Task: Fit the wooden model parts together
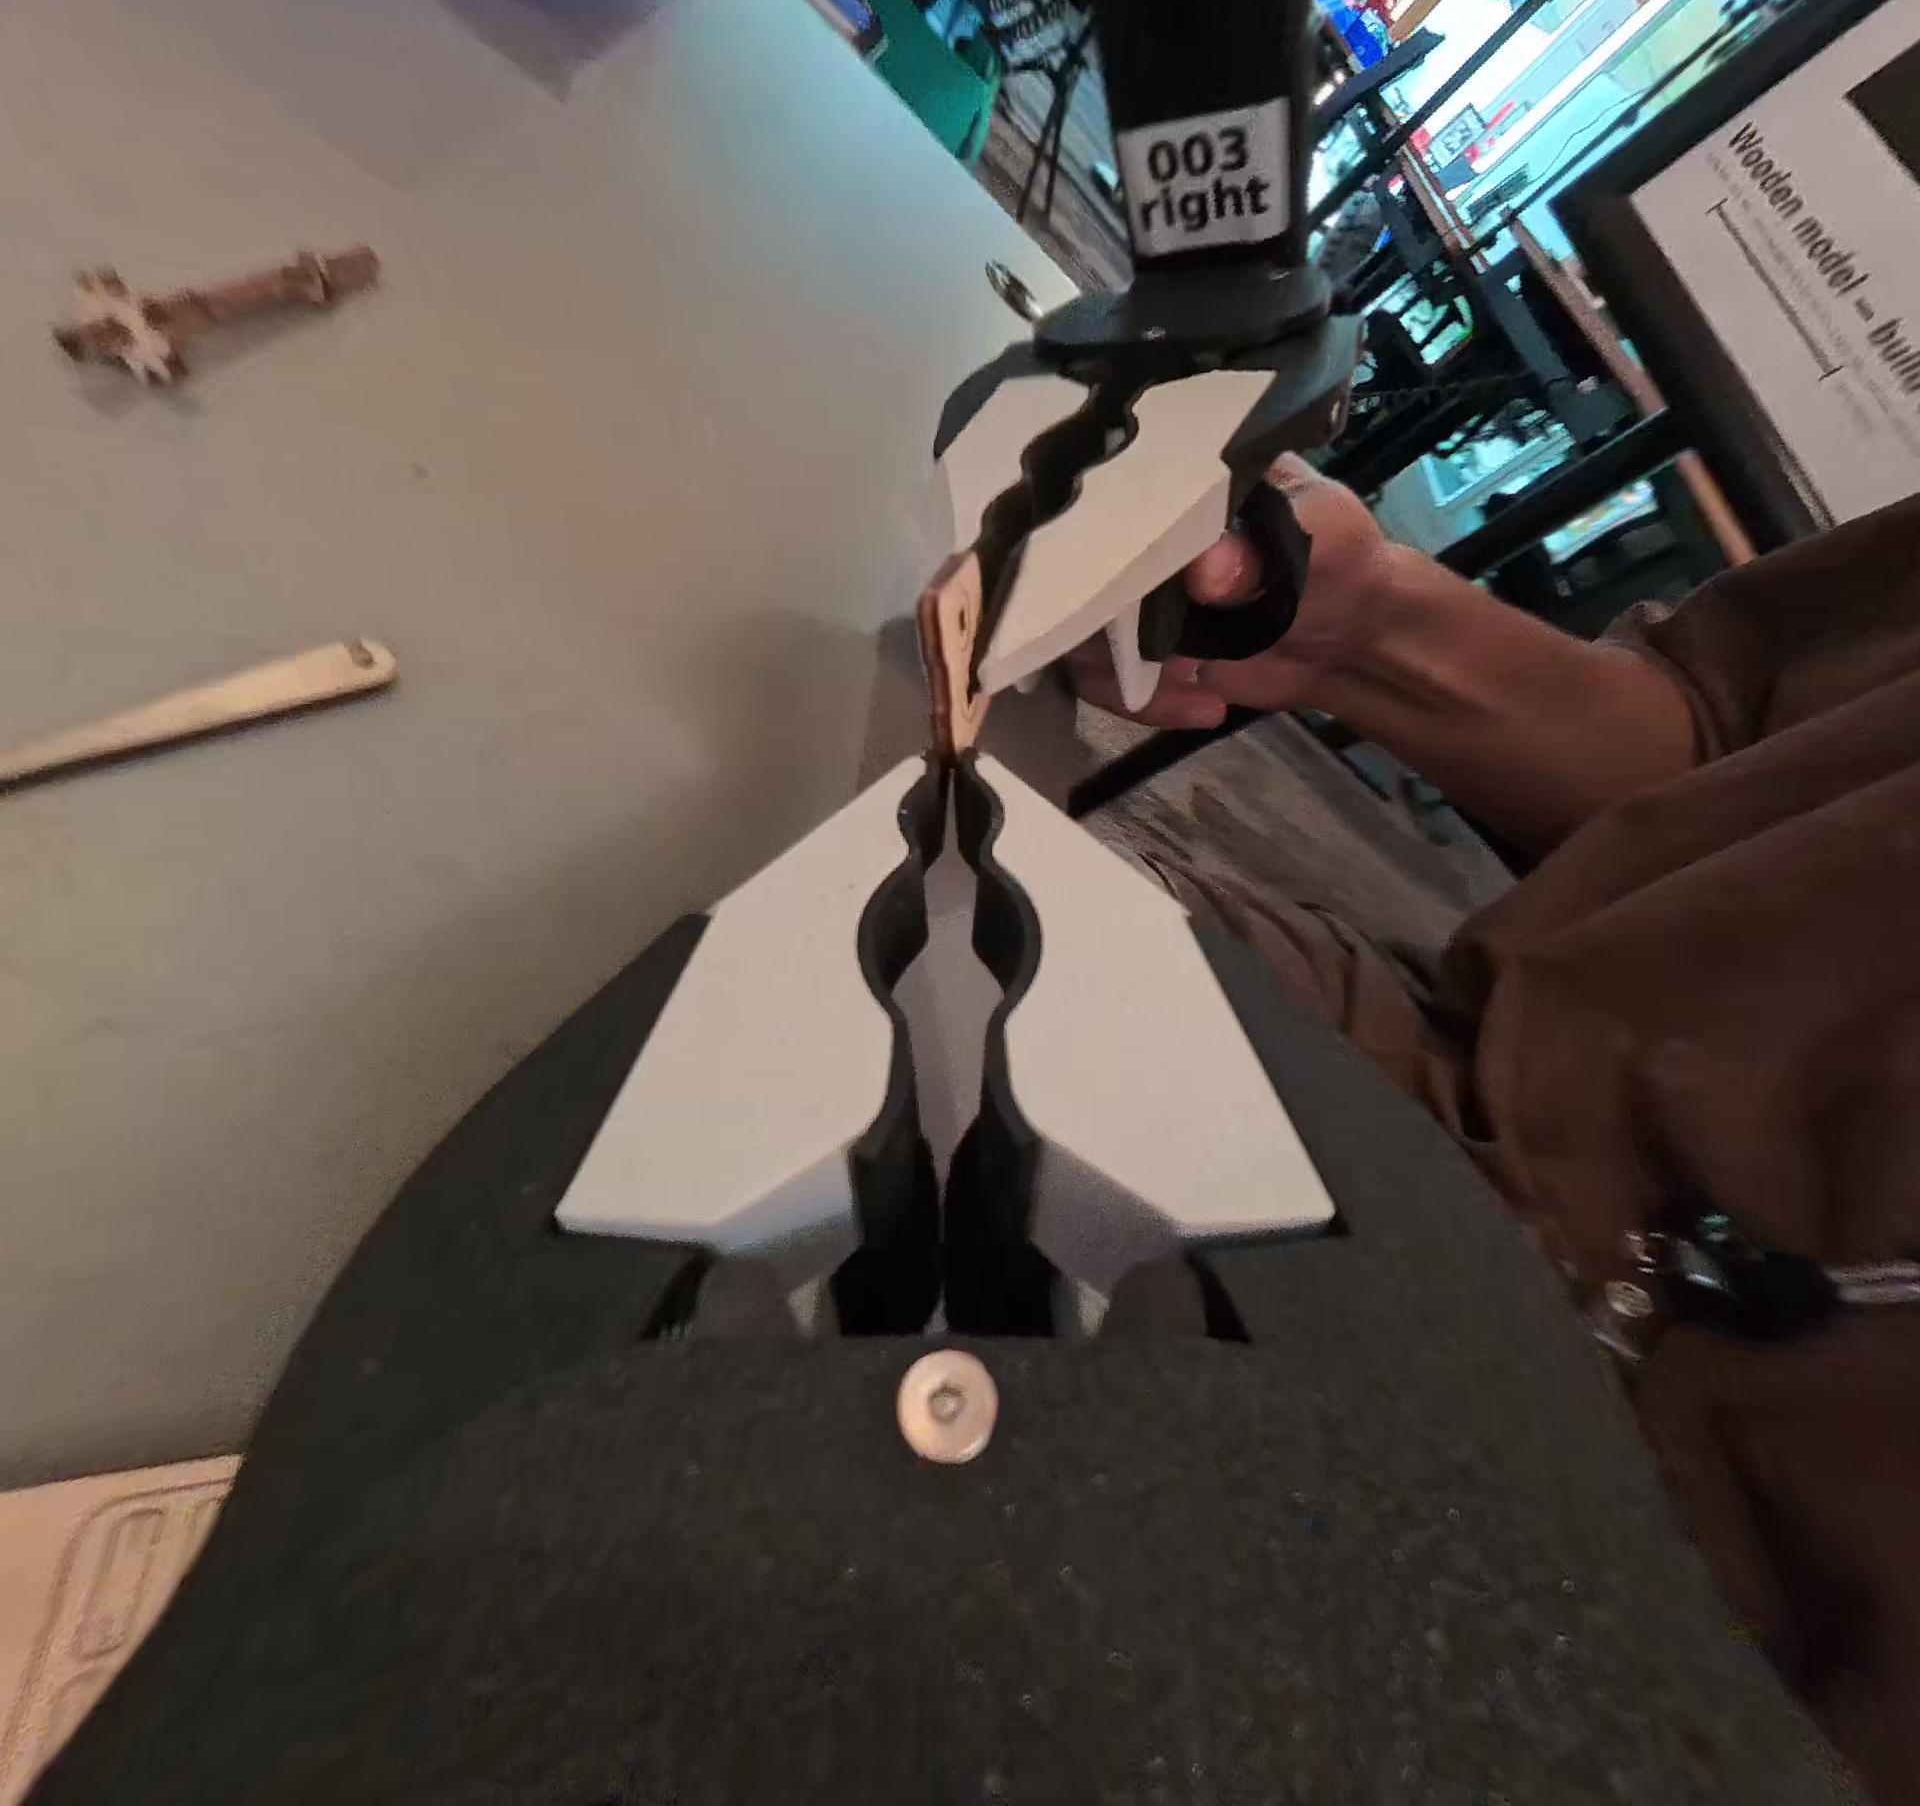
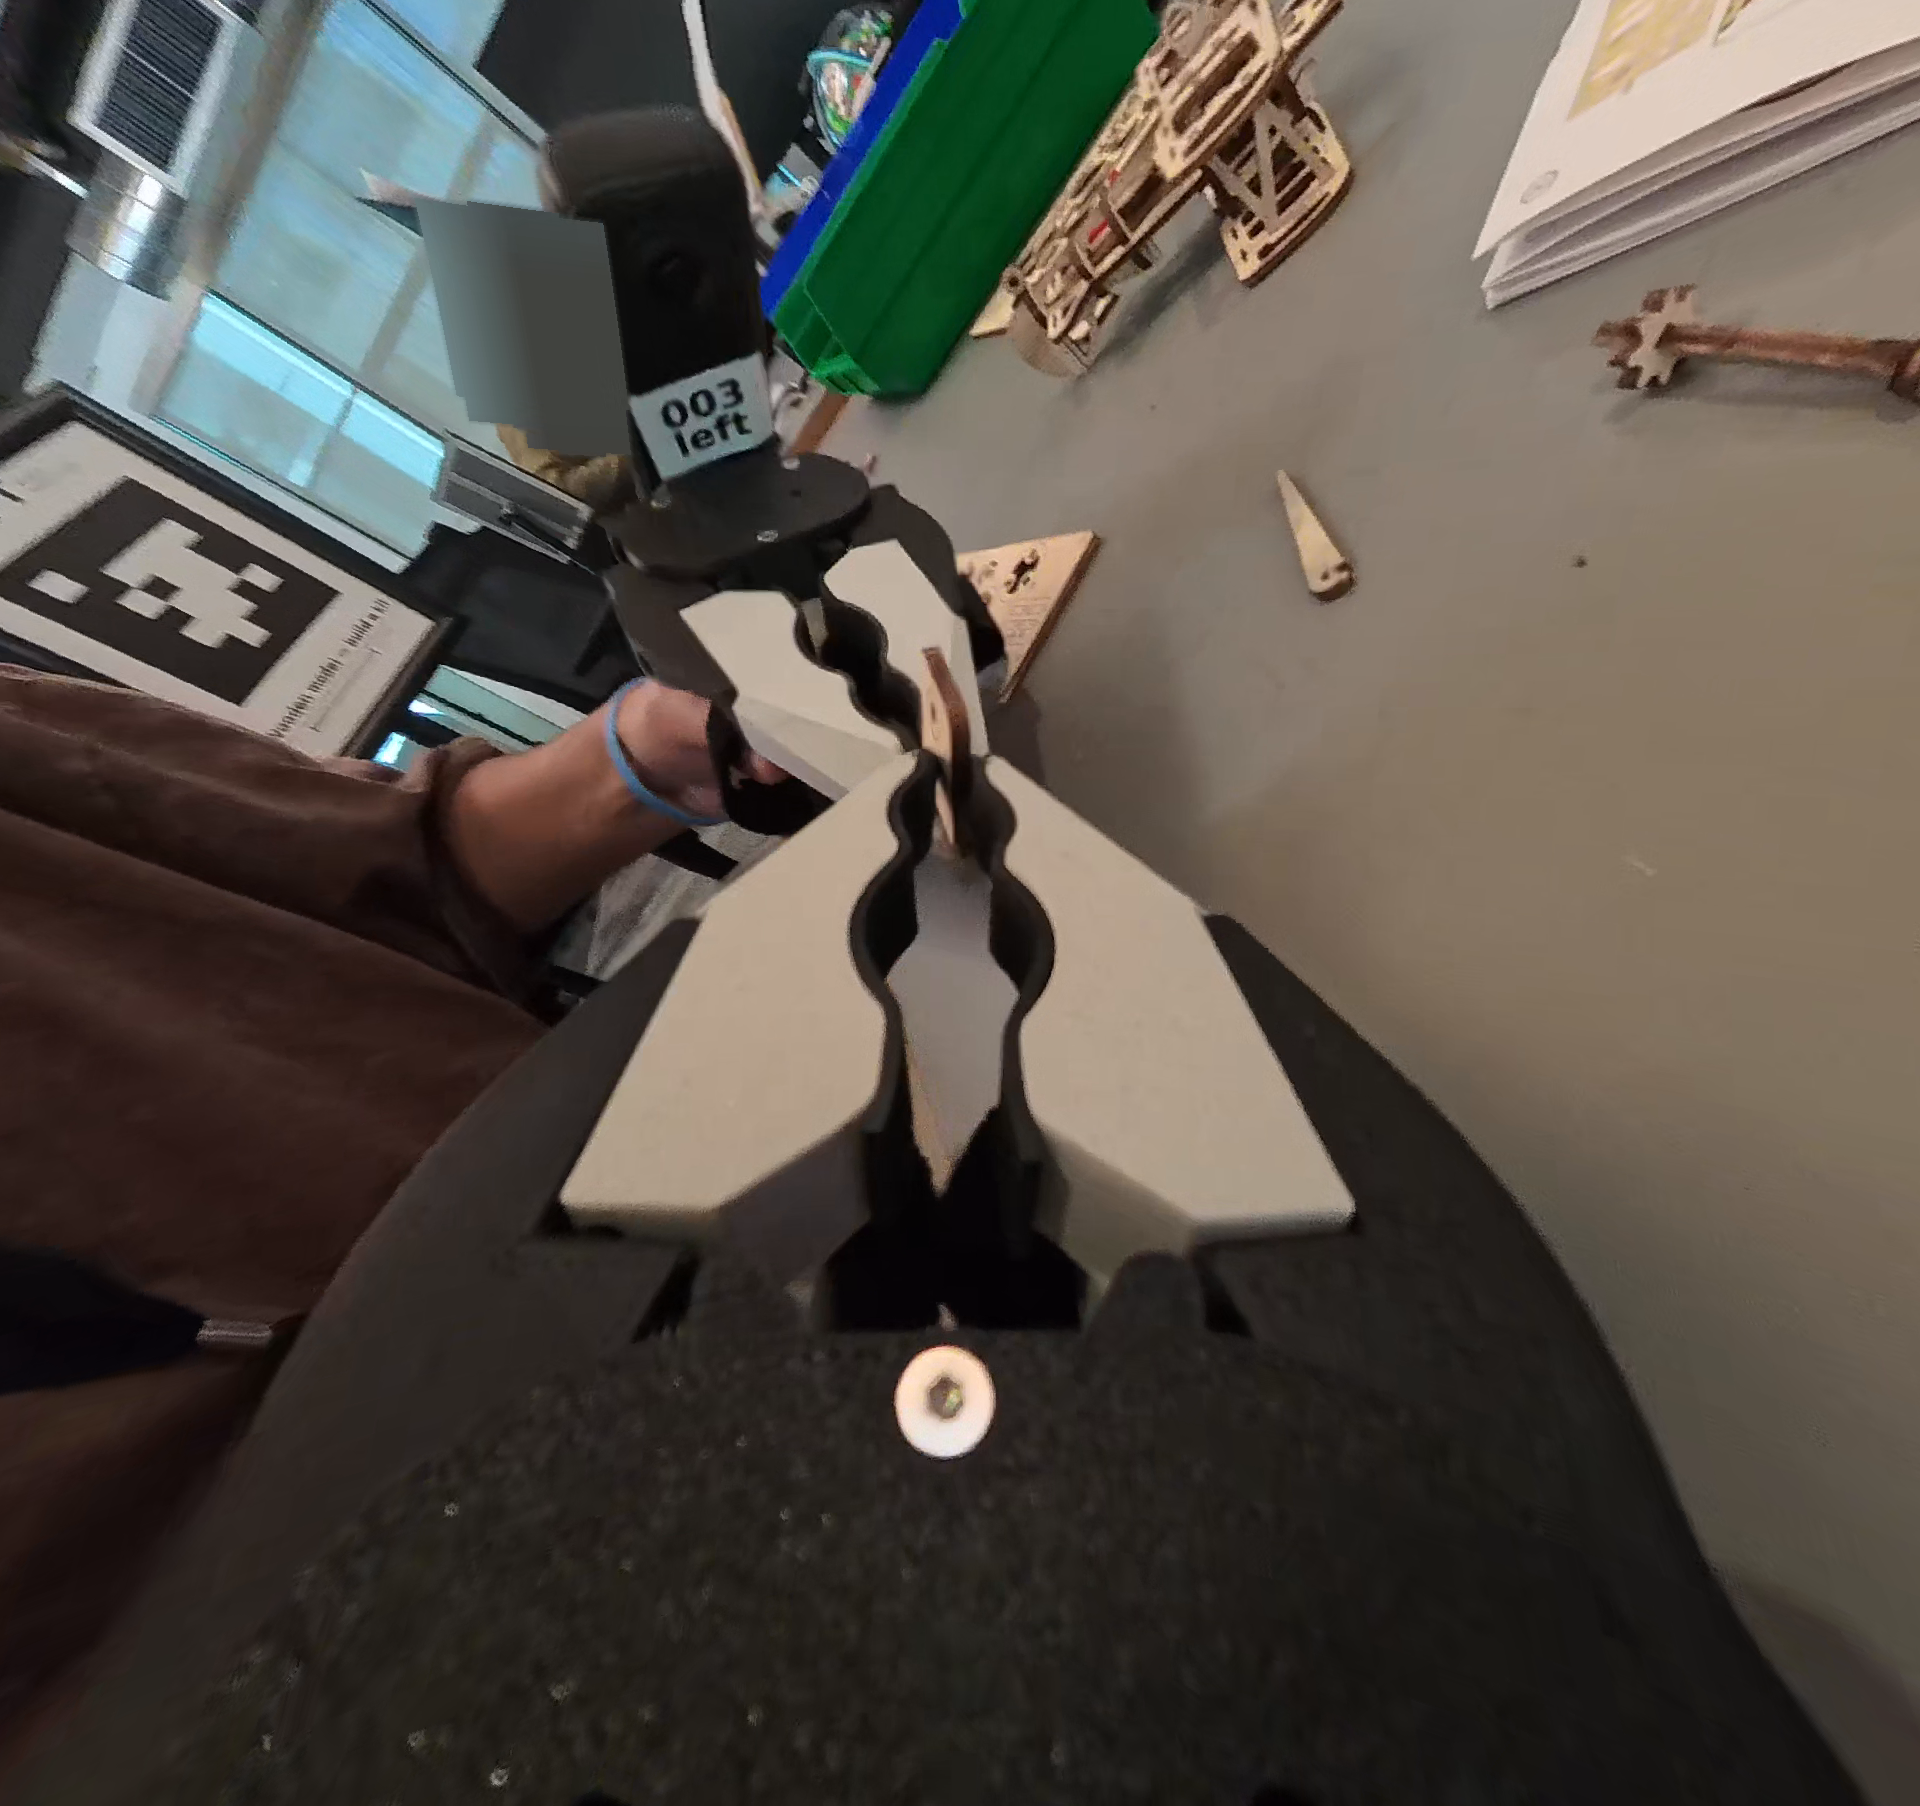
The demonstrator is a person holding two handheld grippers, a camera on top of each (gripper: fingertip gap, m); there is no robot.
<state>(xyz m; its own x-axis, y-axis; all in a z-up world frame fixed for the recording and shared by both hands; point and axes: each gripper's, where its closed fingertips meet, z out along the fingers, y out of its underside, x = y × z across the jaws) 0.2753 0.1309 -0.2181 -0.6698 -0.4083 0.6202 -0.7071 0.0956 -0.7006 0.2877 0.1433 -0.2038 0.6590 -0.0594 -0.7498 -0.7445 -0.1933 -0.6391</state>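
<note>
Both grippers pinch one thin, flat, pale plywood model piece (image 2: 948, 759).
Left gripper (image 1: 948, 769) and right gripper (image 2: 951, 800) are nearly closed on it; light, stiff, probably snappable, best held by its faces.

- The wooden piece (image 2: 948, 757) is sitting pinched between the tips of the right gripper (image 2: 951, 800), above the table (image 2: 1558, 821).
- The left gripper (image 2: 914, 743) is meeting that wooden piece tip to tip from the far side.
- In the right wrist view, a wedge-shaped part (image 2: 1311, 538) is lying on the table to the right of the wooden piece.
- A shaft with a gear end (image 2: 1745, 348) is lying farther right.
- The built wooden model (image 2: 1184, 167) is standing behind the wedge-shaped part, beside a bin (image 2: 935, 187).
- A booklet (image 2: 1704, 83) is lying behind the shaft.
</note>
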